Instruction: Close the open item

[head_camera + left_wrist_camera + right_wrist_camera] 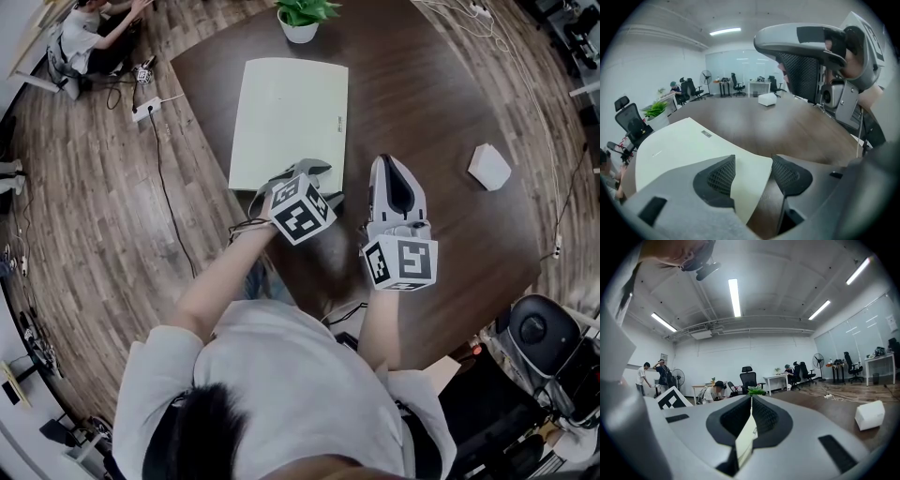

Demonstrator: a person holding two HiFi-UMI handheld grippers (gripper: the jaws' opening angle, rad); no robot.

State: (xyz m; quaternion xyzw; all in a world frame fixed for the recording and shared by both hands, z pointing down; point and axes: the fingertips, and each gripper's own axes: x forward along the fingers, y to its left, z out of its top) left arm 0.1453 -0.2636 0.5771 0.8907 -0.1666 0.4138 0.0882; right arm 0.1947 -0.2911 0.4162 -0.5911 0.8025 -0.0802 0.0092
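One cream folder (289,117) lay on the table (422,103). One potted plant (302,17) and one white box (489,167) stood there too.

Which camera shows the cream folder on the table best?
Head view: nearly the whole cream folder shows from above, lying shut. The left gripper view shows it foreshortened, partly hidden; the right gripper view, a sliver.

Desk (441,103): dark wood grain, smooth, low sheen.
Folder (286,117): cream card cover, matt, smooth.
Left tongs (753,160) and right tongs (751,401): grey matt plastic shells with black cross-hatched pads (723,176).
Pot (300,31), at the desk's 12 o'clock edge: white, smooth.
Floor (103,206): grained wood planks.
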